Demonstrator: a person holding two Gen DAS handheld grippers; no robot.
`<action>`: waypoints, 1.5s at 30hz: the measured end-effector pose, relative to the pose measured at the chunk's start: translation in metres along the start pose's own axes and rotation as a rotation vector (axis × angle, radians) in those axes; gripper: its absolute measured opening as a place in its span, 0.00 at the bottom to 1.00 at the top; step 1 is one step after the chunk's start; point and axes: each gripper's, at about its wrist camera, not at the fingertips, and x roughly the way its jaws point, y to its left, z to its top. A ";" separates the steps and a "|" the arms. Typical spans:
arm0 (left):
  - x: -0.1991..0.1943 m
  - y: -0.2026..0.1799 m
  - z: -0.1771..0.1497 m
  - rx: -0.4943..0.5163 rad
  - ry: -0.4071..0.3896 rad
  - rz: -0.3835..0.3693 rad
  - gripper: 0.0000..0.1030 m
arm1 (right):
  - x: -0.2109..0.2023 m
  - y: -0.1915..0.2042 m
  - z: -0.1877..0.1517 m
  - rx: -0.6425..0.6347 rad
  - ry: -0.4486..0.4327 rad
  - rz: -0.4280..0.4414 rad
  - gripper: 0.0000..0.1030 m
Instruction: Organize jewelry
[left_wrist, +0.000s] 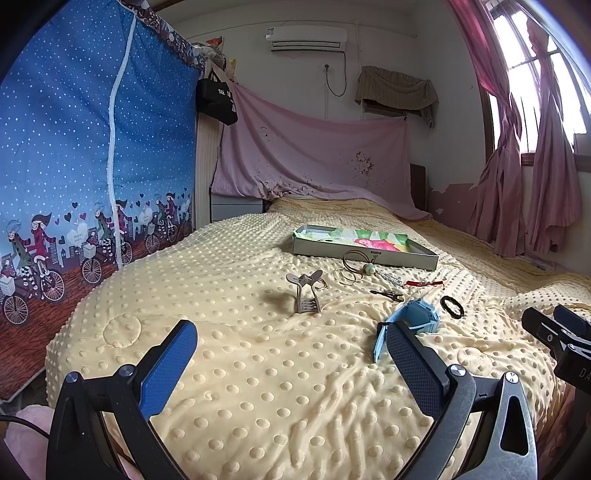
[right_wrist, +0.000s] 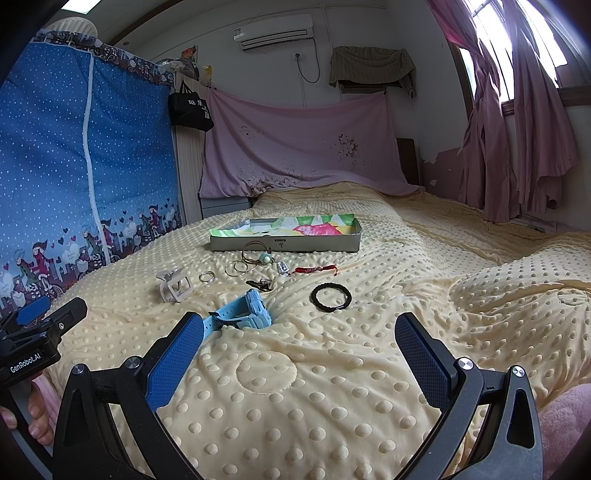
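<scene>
Jewelry lies scattered on a yellow dotted blanket (right_wrist: 280, 387) in front of a shallow grey tray (right_wrist: 295, 244) with a colourful lining. A light blue watch (right_wrist: 243, 312) lies nearest, then a black ring-shaped band (right_wrist: 331, 296), a red cord bracelet (right_wrist: 314, 270), thin gold bangles (right_wrist: 240, 266), a white hair claw (right_wrist: 173, 286) and a small silver ring (right_wrist: 207, 276). My right gripper (right_wrist: 299, 354) is open over the blanket just short of the watch. My left gripper (left_wrist: 291, 354) is open too, its right finger beside the watch (left_wrist: 413, 317). Both hold nothing.
A blue dotted fabric wardrobe (left_wrist: 92, 147) stands along the bed's left side. A pink sheet (right_wrist: 303, 147) hangs at the head of the bed, and pink curtains (right_wrist: 517, 129) cover the window at the right. A hand (right_wrist: 33, 417) holds the left gripper's handle.
</scene>
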 end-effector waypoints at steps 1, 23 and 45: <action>0.000 0.000 -0.001 0.000 0.001 0.001 1.00 | 0.000 0.000 0.002 -0.001 0.001 0.000 0.99; 0.096 0.016 0.036 0.020 0.119 -0.032 1.00 | 0.094 0.020 0.043 0.050 0.080 0.022 0.99; 0.190 0.004 0.026 0.009 0.316 -0.153 0.60 | 0.183 0.044 0.011 -0.039 0.335 0.204 0.47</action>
